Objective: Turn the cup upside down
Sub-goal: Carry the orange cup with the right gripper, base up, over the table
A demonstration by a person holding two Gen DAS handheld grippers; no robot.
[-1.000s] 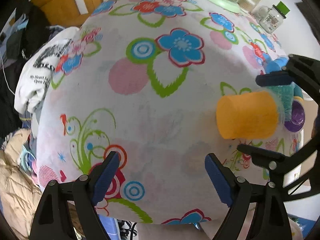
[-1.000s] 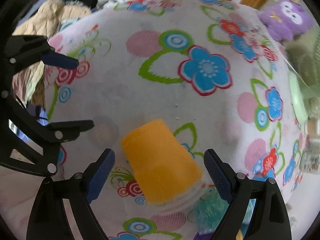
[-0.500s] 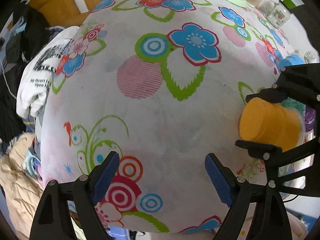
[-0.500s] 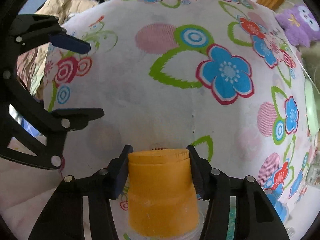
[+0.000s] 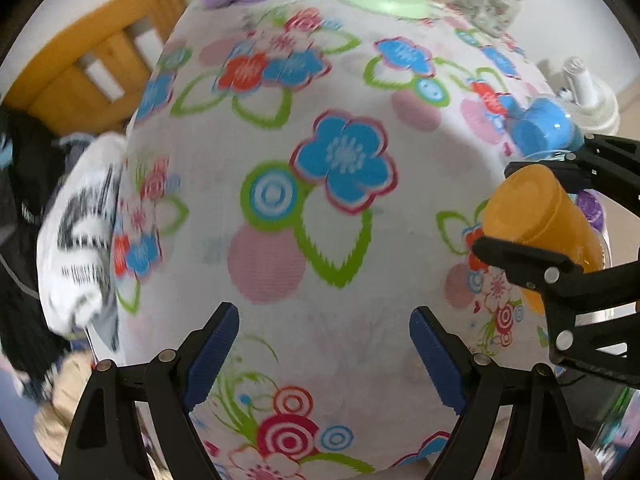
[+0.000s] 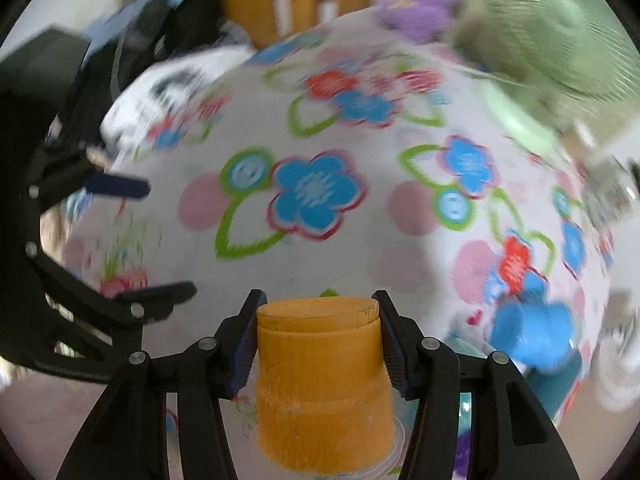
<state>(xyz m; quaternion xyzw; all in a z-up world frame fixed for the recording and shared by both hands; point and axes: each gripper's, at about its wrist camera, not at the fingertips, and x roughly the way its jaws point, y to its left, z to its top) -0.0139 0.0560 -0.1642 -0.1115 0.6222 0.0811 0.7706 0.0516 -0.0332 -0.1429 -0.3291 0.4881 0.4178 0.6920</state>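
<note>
A wooden bed frame (image 5: pixel 86 62) and a white printed garment (image 5: pixel 82 240) sit at the far left, beside the flowered tablecloth (image 5: pixel 280 208); the left gripper (image 5: pixel 324 356) hangs above that cloth with its blue-padded fingers (image 5: pixel 212 354) spread wide and nothing between them; further right, the right gripper (image 6: pixel 318 344) pinches the orange cup (image 6: pixel 320 384) at both sides, its closed base pointing away from the camera, lifted and tilted above the cloth's right edge; a blue cup (image 5: pixel 542 128) lies just beyond it.
</note>
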